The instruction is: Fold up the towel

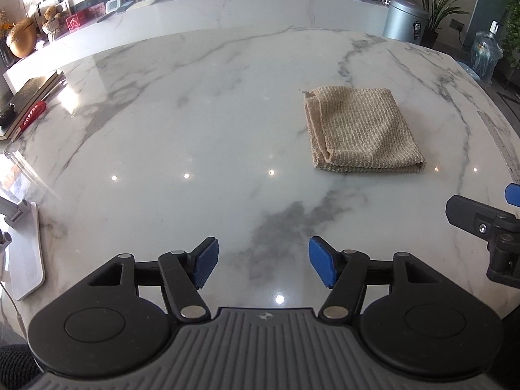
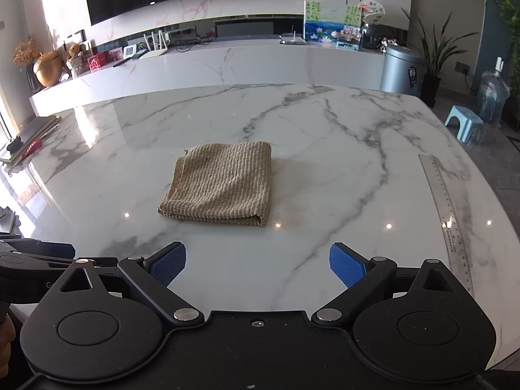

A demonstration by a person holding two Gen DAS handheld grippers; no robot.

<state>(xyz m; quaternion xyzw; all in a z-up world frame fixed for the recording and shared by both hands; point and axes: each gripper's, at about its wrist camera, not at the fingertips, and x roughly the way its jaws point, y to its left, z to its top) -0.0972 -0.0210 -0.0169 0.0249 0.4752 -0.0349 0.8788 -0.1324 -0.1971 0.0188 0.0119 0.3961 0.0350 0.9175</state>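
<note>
one tan ribbed towel (image 2: pixel 219 183), folded into a small square, lies flat near the middle of the marble table (image 2: pixel 325 136). two grippers hover over the table's near edge, well apart from it: the left gripper (image 1: pixel 261 265) and right gripper (image 2: pixel 256 263) each have blue pads spread wide, holding nothing. one clear ruler (image 2: pixel 445 214) lies along the right edge; one stack of books (image 1: pixel 31 100) sits at the left edge.

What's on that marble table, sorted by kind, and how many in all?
Towel: 1, folded
Ruler: 1
Stack of books: 1 stack at the far left edge; number of books unclear
White tray: 1
Total: 4
</note>
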